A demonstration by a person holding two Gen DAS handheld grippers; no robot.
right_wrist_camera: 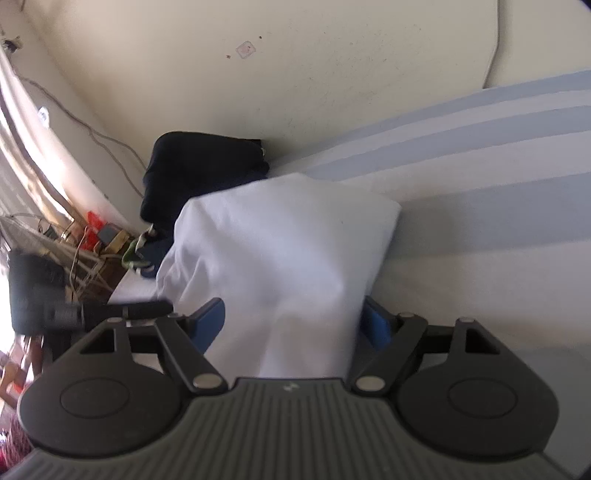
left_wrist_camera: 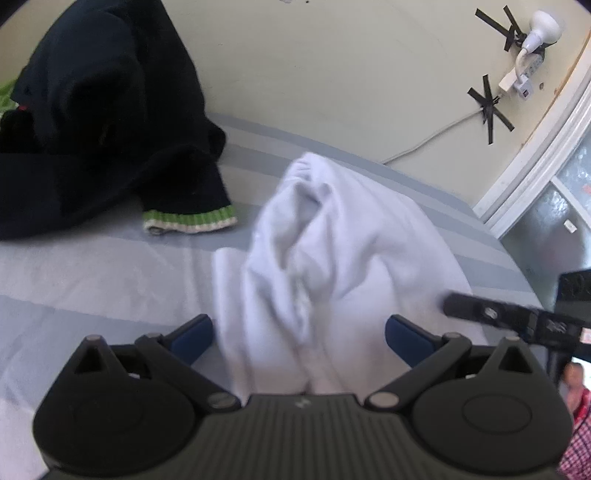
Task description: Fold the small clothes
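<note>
A white garment (left_wrist_camera: 332,236) lies bunched and creased on the blue-striped bed sheet (left_wrist_camera: 74,273). Part of it runs back between the blue pads (left_wrist_camera: 192,334) of my left gripper (left_wrist_camera: 299,328), which stand wide apart, open and not pressing it. In the right wrist view the same white garment (right_wrist_camera: 280,243) shows as a smooth folded mound. It reaches in between the pads (right_wrist_camera: 210,325) of my right gripper (right_wrist_camera: 293,321), also open. The right gripper's black finger (left_wrist_camera: 480,310) enters the left wrist view at the right edge of the cloth. The left gripper (right_wrist_camera: 110,310) shows blurred at the left.
A dark navy sweater (left_wrist_camera: 92,129) with a green-and-white cuff (left_wrist_camera: 192,221) is heaped at the back left against the cream wall. A lamp (left_wrist_camera: 543,26) and cable are taped to that wall. A window frame (left_wrist_camera: 535,166) stands to the right. Cables and clutter (right_wrist_camera: 85,236) lie beyond the bed's end.
</note>
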